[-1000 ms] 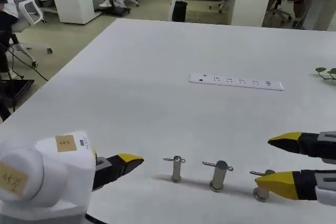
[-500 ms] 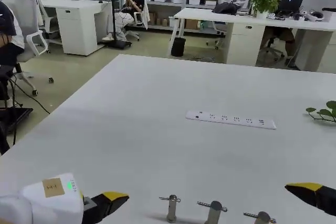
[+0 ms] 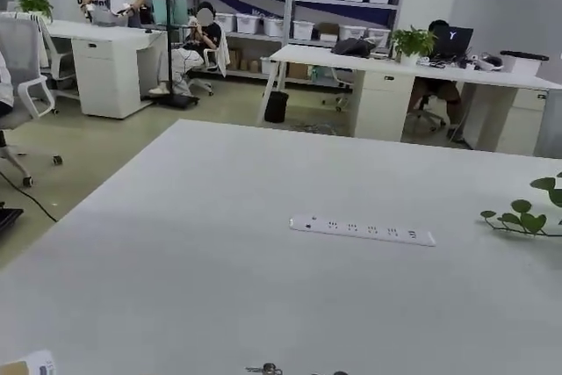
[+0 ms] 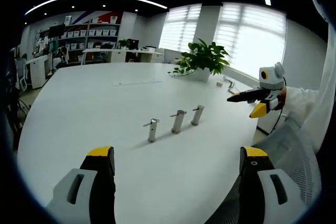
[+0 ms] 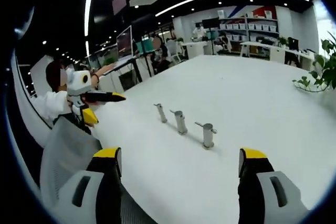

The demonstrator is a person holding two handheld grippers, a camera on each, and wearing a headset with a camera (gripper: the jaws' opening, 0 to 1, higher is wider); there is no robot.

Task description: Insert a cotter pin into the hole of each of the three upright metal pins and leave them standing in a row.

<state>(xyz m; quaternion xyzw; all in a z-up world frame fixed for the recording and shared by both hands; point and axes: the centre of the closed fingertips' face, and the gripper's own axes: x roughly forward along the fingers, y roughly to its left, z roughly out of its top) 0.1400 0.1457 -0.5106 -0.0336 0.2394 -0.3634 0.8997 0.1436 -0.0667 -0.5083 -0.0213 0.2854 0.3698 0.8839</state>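
Note:
Three upright metal pins stand in a row on the white table [image 4: 94,108]. In the left gripper view they are the near pin [image 4: 153,129], the middle pin [image 4: 178,121] and the far pin [image 4: 198,115]. A thin cotter pin crosses the top of each. My left gripper [image 4: 177,156] is open, back from the row with nothing between its jaws. My right gripper [image 5: 180,156] is open too, facing the same pins [image 5: 180,121] from the other side. Each gripper shows across the table in the other's view: right gripper [image 4: 240,106], left gripper [image 5: 107,107].
A white power strip [image 3: 362,230] lies mid-table, beyond the pins. A leafy plant [image 3: 522,217] stands at the right edge of the table. Behind the table are desks, shelves and people. A grey chair back [image 5: 68,150] sits close to the table's near edge.
The head camera has tilted up, so the pins have slid to the bottom edge and the grippers out of frame. The right gripper had stood beside the right pin.

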